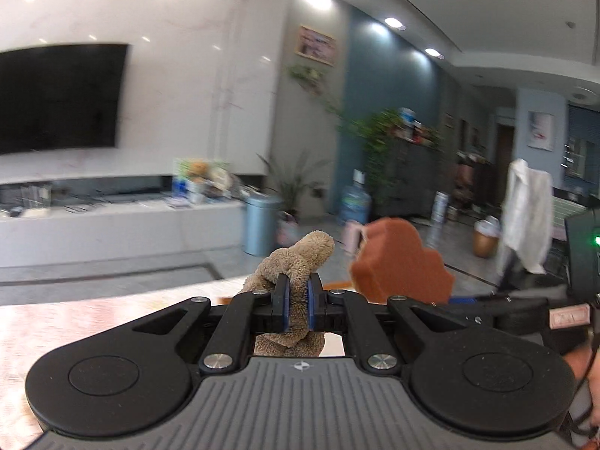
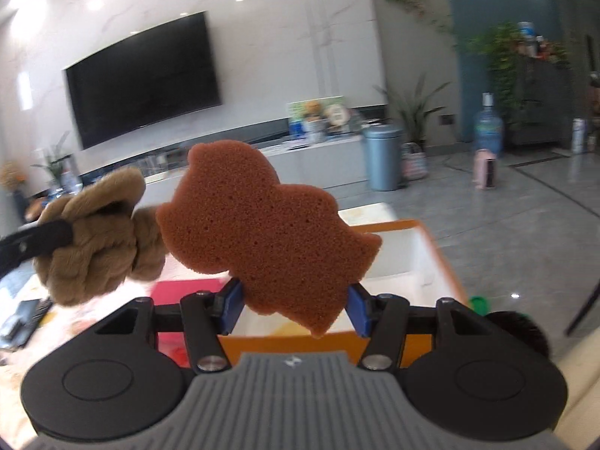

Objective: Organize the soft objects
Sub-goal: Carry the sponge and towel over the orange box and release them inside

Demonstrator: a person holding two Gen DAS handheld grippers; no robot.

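Note:
My left gripper (image 1: 298,305) is shut on a tan knotted plush toy (image 1: 296,262) and holds it up in the air. The plush also shows at the left of the right wrist view (image 2: 97,240), with a left finger (image 2: 41,242) across it. My right gripper (image 2: 292,309) is shut on an orange-brown shaped sponge (image 2: 262,228), held upright above an orange-rimmed white box (image 2: 420,240). The sponge also shows in the left wrist view (image 1: 401,262), just right of the plush.
A marbled table (image 1: 75,322) lies below. A red item (image 2: 187,288) lies left of the box. A green thing (image 2: 478,303) and a black brush-like thing (image 2: 521,328) sit at the box's right. Dark devices (image 2: 22,322) lie at the left.

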